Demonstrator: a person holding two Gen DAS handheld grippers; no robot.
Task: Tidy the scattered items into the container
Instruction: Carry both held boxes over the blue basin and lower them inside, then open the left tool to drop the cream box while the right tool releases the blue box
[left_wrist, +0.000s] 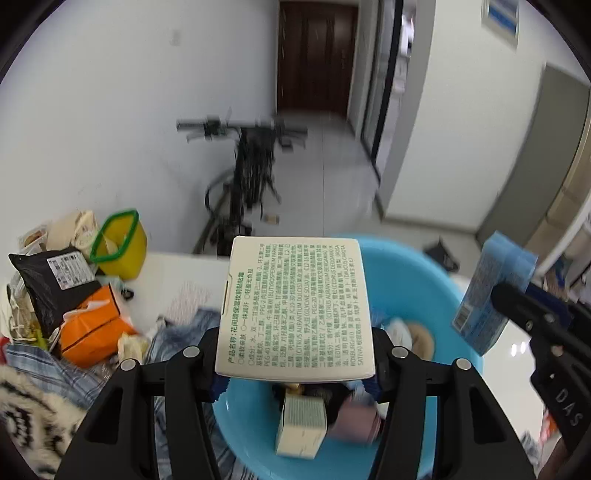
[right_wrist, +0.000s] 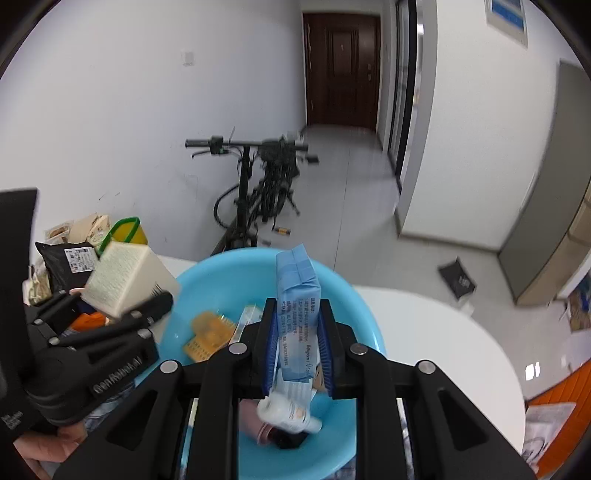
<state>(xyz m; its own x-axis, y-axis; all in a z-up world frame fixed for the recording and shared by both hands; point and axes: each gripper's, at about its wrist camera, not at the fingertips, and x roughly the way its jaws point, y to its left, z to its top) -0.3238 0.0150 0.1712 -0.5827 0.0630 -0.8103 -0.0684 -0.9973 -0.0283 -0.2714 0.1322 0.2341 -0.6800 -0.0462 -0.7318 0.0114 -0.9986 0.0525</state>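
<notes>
Both grippers hang over the blue basin (left_wrist: 417, 280), each loaded.

Left gripper (left_wrist: 295, 354): jaws about half open, clamped across the width of a cream carton (left_wrist: 295, 306) with green print, held above the basin's near side.

Right gripper (right_wrist: 298, 332): jaws nearly closed, pinching a thin blue packet (right_wrist: 298, 291) edge-up over the basin's middle.

Already in the basin: a small cream box (left_wrist: 302, 424), a white tube (right_wrist: 286, 410), yellow blister cards (right_wrist: 207, 334), something pink.

Still out on the tabletop (left_wrist: 181, 273) to the left: orange tissue pack (left_wrist: 92, 328), black mailer bag (left_wrist: 55, 284), plaid cloth (left_wrist: 44, 365).

Step in hand, as I judge it: the drop. Best to lower each load inside the rim before opening and release one at a time, so the carton does not knock the packet out. The carton is wide and should be laid flat.
</notes>
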